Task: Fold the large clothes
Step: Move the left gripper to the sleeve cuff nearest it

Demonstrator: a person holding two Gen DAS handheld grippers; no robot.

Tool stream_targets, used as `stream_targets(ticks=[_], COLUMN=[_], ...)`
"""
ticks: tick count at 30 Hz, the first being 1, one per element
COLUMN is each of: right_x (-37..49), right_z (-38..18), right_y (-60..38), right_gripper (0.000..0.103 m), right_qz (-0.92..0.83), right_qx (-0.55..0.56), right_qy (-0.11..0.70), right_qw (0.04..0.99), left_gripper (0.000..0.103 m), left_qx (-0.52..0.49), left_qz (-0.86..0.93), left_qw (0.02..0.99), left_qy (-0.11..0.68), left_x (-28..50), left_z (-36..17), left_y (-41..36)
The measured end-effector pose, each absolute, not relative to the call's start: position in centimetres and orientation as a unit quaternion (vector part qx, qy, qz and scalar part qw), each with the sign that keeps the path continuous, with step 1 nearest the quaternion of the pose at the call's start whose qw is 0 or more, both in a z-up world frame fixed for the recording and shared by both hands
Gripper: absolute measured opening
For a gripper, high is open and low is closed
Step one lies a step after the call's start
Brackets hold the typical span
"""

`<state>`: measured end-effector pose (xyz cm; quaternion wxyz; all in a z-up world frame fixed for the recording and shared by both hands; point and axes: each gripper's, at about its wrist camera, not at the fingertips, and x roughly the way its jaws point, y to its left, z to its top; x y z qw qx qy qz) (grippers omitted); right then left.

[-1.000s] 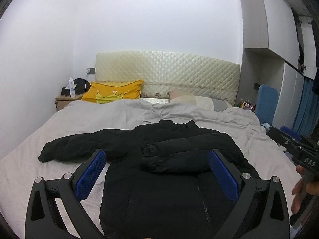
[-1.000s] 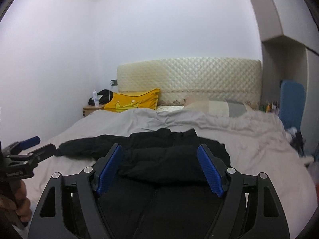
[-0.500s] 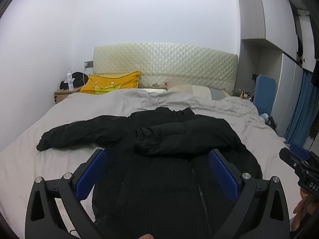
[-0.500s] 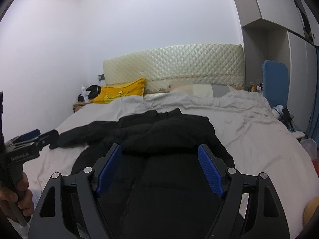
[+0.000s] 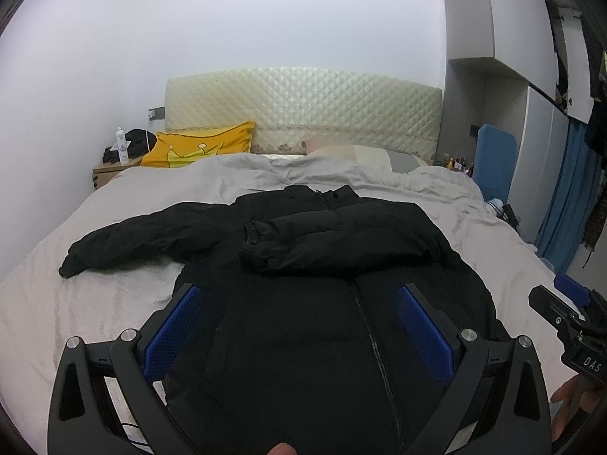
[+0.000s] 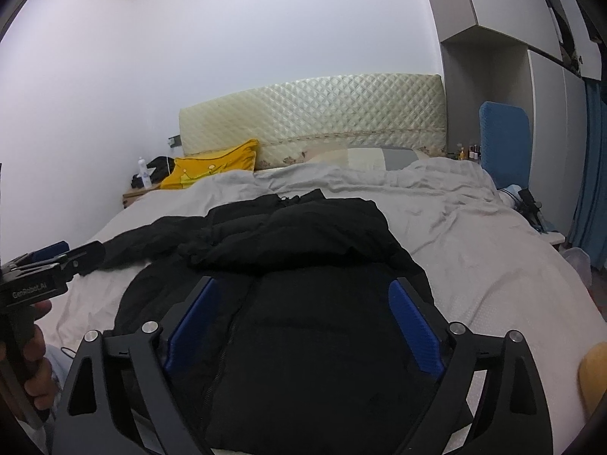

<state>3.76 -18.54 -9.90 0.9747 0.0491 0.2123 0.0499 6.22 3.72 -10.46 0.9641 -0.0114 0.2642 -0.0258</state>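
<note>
Both views have been carried closer over the black jacket [image 5: 341, 265], spread mid-bed [image 5: 57, 303]. Left gripper [image 5: 299, 330] and right gripper [image 6: 303, 318] are held released. One sleeve [image 5: 334, 242] is folded across; the other sleeve [image 5: 144, 235] remains outstretched toward the bed's left edge.

jacket [image 5: 303, 250]: matt black cloth | headboard [image 5: 303, 113]: glossy quilted | sheet [image 5: 95, 303]: matt cloth

Jacket [image 5: 303, 322] is lying flat on the bed [image 5: 474, 227], collar twd the headboard [image 5: 303, 110]. 1 sleeve [image 5: 334, 242] is lying folded across the chest; other sleeve [image 5: 144, 235] is stretching out left. Pillow [image 5: 197, 148] is leaning on the headboard, behind the jacket. Nightstand [image 5: 108, 172] is sitting left of the bed w/ a bottle [image 5: 121, 148] on it.
</note>
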Motion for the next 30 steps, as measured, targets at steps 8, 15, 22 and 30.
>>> stream_targets(ticks=[8,15,22,30], right_x=[3.6,3.2,2.9,2.9], right_z=[-10.2,-10.6,-10.8,-10.9], right_y=[-18.6,-18.7,-18.9,-18.7], right_gripper=[0.103,0.103,0.103,0.103], right_qz=[0.046,0.041,0.039,0.035], right_qx=[0.042,0.043,0.047,0.046], right_qy=[0.208,0.214,0.218,0.218], right_qw=[0.976,0.975,0.974,0.974], left_gripper=[0.103,0.103,0.103,0.103], left_qx=[-0.013,-0.003,-0.027,-0.044], left_qz=[-0.042,-0.038,-0.018,0.030], left_qw=[0.960,0.953,0.950,0.943], left_qy=[0.278,0.301,0.311,0.328], left_x=[7.0,8.6,11.1,15.6], left_z=[-10.9,-11.1,-10.4,-10.2], left_y=[5.0,8.1,15.1,25.3])
